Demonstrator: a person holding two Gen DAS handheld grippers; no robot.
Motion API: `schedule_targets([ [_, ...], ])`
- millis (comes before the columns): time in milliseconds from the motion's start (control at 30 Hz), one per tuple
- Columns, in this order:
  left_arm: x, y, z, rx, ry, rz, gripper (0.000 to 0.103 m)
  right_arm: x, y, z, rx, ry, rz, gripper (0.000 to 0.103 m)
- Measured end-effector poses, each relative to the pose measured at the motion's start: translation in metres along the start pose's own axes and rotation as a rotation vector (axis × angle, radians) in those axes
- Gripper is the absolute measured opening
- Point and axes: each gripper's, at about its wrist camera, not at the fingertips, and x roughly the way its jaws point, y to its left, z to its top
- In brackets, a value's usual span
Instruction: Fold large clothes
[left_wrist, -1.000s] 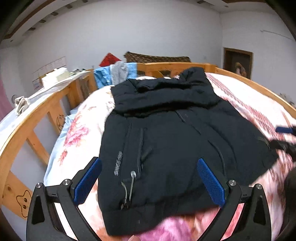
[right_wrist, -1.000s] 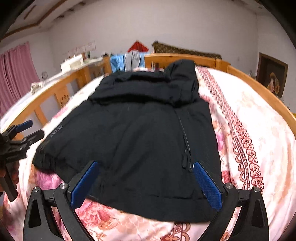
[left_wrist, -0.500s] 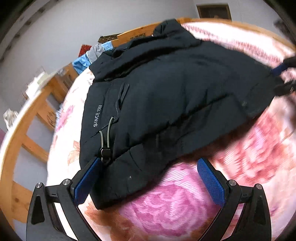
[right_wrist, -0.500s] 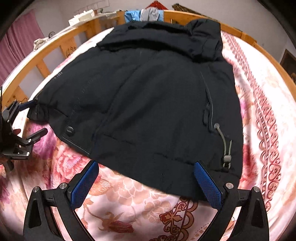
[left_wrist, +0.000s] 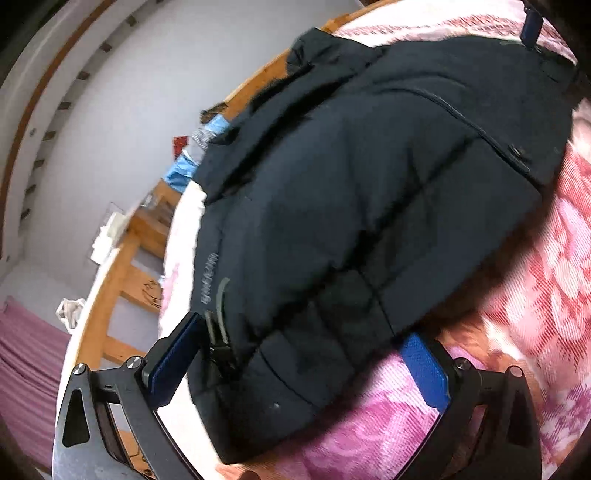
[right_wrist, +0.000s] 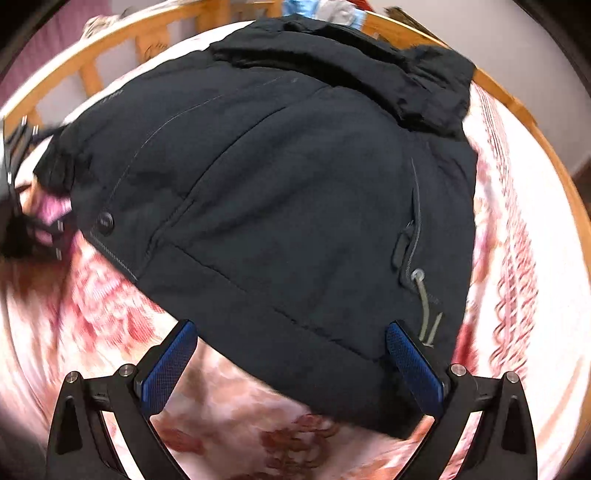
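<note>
The left tongs (left_wrist: 299, 363) stand wide open, and their jaws have just been closing a little. The near hem corner of the jacket (left_wrist: 369, 206) lies between the blue pads (left_wrist: 424, 373), but the pads do not press on it, so nothing is gripped. The right tongs (right_wrist: 291, 363) also stand wide open over the other hem corner, with the hem's edge between their pads and no grip on the cloth.

The jacket is a dark navy, padded garment. It lies spread flat on a bed (right_wrist: 517, 258) covered with a pink and white floral blanket (left_wrist: 535, 295). A wooden frame (right_wrist: 554, 177) runs around the bed.

Visible details of the jacket:
- Quilted seams run across the body.
- A zipped pocket with a grey pull sits near the right-hand side.
- A drawcord (right_wrist: 426, 310) hangs through an eyelet near the hem on that side.
- A second cord with a toggle (left_wrist: 218, 332) sits at the opposite hem corner, just beside the left tongs' pad.
- Small pale lettering runs along the side seam; it is too blurred to read.
- A dark snap button (right_wrist: 105, 221) sits on the front edge.

The long axis of the jacket runs from the hem, nearest both tongs, to the bunched hood (right_wrist: 436, 88) at the far end of the bed. The hood points toward the far rail, where blue and grey cloth (left_wrist: 195, 155) hangs.
</note>
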Motion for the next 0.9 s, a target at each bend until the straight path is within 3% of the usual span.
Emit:
schedule_targets([
  [33, -0.001, 0.003, 0.000, -0.008, -0.014, 0.011, 0.084, -0.001, -0.002, 0.000, -0.008, 0.001, -0.003, 0.103],
  [167, -0.012, 0.008, 0.005, -0.002, -0.055, 0.048, 0.062, -0.002, -0.003, -0.004, -0.049, 0.011, -0.009, 0.103],
  [233, -0.020, 0.015, 0.011, -0.008, -0.085, 0.047, 0.046, -0.002, 0.001, -0.006, -0.095, 0.008, -0.001, 0.103],
  [367, -0.035, 0.042, 0.041, -0.073, -0.141, 0.040, 0.039, -0.006, 0.012, -0.012, -0.159, -0.020, 0.043, 0.103],
  [467, -0.038, 0.065, 0.070, -0.134, -0.164, 0.020, 0.035, -0.006, 0.022, -0.012, -0.204, -0.041, 0.008, 0.103],
  [700, -0.039, 0.104, 0.124, -0.215, -0.186, -0.036, 0.032, 0.011, 0.034, 0.003, -0.220, -0.091, -0.314, 0.101],
  [733, -0.041, 0.105, 0.128, -0.228, -0.186, -0.040, 0.031, 0.013, 0.035, 0.005, -0.226, -0.111, -0.364, 0.098],
  [900, -0.041, 0.112, 0.132, -0.284, -0.178, -0.068, 0.031, 0.014, 0.036, -0.001, -0.264, -0.166, -0.454, 0.065],
])
